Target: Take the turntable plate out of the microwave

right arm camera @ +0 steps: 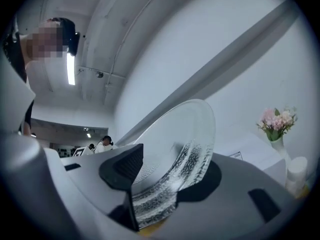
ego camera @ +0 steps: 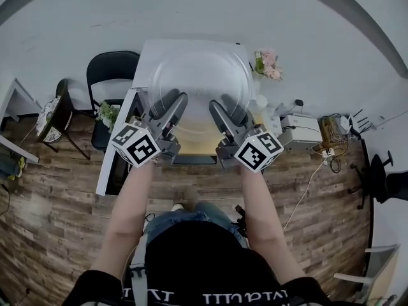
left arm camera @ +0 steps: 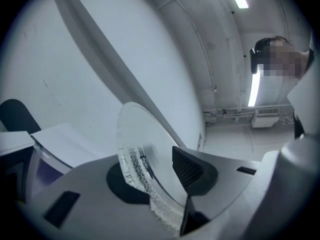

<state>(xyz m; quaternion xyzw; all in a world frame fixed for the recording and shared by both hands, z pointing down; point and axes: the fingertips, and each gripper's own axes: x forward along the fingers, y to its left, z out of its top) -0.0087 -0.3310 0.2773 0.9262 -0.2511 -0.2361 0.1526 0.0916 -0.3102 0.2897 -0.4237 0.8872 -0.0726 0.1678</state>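
The turntable plate (ego camera: 201, 75) is a round clear glass disc, held up in front of the white microwave (ego camera: 148, 51). My left gripper (ego camera: 168, 107) grips its near left rim and my right gripper (ego camera: 224, 110) its near right rim. In the left gripper view the plate (left arm camera: 145, 144) stands on edge, its ribbed rim running between the two dark pads of the left gripper (left arm camera: 155, 176). The right gripper view shows the same plate (right arm camera: 187, 134) tilted, with its rim between the jaws of the right gripper (right arm camera: 162, 176).
The microwave door (ego camera: 116, 148) hangs open to the left and the lit cavity (ego camera: 191, 144) shows under the plate. A black chair (ego camera: 109, 72) and a plant (ego camera: 107, 113) stand to the left. Pink flowers (ego camera: 268, 62) and a white box (ego camera: 299, 131) with cables are at the right.
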